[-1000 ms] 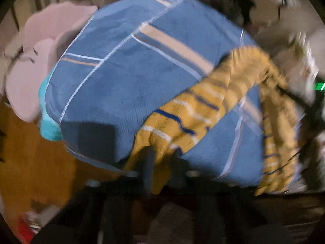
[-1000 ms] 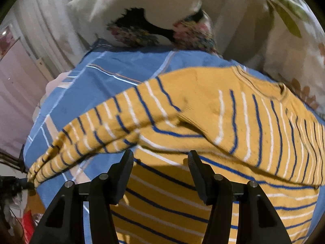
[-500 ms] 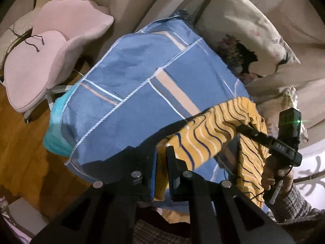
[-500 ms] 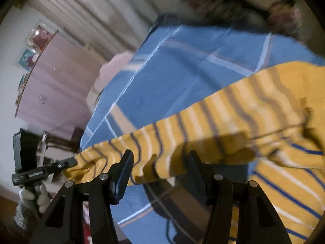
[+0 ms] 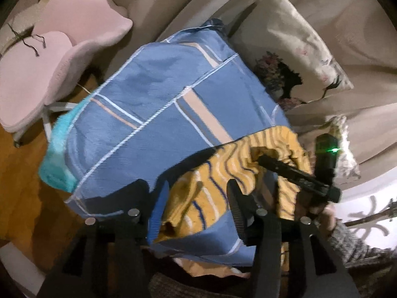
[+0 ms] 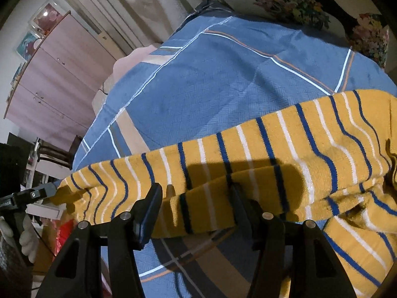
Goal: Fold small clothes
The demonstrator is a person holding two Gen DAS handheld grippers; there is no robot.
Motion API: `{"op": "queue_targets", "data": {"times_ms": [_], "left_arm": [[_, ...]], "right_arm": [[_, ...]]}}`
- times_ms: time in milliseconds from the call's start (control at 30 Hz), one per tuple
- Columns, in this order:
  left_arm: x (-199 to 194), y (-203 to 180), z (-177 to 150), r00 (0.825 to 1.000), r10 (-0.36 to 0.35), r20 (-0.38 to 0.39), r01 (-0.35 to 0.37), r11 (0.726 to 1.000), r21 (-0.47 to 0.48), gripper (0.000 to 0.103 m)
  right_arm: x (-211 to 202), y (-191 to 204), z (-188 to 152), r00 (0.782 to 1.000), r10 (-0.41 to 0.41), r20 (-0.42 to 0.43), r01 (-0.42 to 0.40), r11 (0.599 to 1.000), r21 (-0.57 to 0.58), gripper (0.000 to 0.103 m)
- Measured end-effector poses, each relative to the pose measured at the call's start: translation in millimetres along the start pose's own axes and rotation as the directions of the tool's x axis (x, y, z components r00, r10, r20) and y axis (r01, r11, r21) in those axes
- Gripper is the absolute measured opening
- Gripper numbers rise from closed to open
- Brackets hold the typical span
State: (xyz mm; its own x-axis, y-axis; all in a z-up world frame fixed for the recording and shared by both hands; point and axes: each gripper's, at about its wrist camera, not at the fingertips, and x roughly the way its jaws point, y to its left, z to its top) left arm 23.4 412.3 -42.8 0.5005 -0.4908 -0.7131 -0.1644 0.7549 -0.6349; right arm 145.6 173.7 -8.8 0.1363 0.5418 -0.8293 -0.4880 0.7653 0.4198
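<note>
A mustard-yellow garment with blue and white stripes (image 6: 285, 154) lies on a blue patterned bedspread (image 6: 223, 79). Its long sleeve (image 6: 129, 186) stretches to the left. In the right wrist view my right gripper (image 6: 196, 198) is open, with the sleeve lying between its fingers. In the left wrist view my left gripper (image 5: 198, 198) is open with the sleeve's end (image 5: 198, 198) loose between its fingers. The right gripper (image 5: 292, 173) shows there at the right, reaching into the garment (image 5: 273, 146). The left gripper's tip (image 6: 39, 193) shows at the sleeve's end in the right wrist view.
A pink chair (image 5: 49, 57) stands on the wooden floor (image 5: 19, 186) left of the bed. Floral pillows (image 5: 290, 49) lie at the head of the bed. A teal cloth (image 5: 57, 154) hangs under the bedspread's edge. A pink wardrobe (image 6: 54, 79) stands behind.
My left gripper has opened and let go of the sleeve's end. My right gripper has moved in over the sleeve, which now lies between its open fingers.
</note>
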Motion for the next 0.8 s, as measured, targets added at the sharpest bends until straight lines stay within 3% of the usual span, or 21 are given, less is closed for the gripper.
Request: {"op": "queue_targets", "data": {"times_ms": [100, 267, 500, 800], "left_arm": [[4.1, -1.3, -0.3, 1.000, -0.020, -0.017, 0.020, 1.000, -0.001, 0.051], [8.5, -9.6, -10.3, 0.998, 0.035, -0.052, -0.032, 0.998, 0.060, 0.051], [-1.3, -0.8, -14.3, 0.992, 0.120, -0.039, -0.116, 0.988, 0.100, 0.051], [32.4, -15.8, -17.6, 0.981, 0.174, -0.088, -0.153, 0.966, 0.209, 0.048]], "right_arm": [[2.5, -7.9, 5.2, 1.000, 0.025, -0.007, -0.025, 0.999, 0.020, 0.061], [4.3, -14.9, 9.5, 0.998, 0.053, -0.018, -0.052, 0.998, 0.043, 0.061], [3.2, -13.9, 8.5, 0.999, 0.043, -0.023, -0.042, 0.998, 0.041, 0.061], [5.5, -7.8, 8.0, 1.000, 0.013, -0.027, -0.013, 1.000, 0.015, 0.061]]}}
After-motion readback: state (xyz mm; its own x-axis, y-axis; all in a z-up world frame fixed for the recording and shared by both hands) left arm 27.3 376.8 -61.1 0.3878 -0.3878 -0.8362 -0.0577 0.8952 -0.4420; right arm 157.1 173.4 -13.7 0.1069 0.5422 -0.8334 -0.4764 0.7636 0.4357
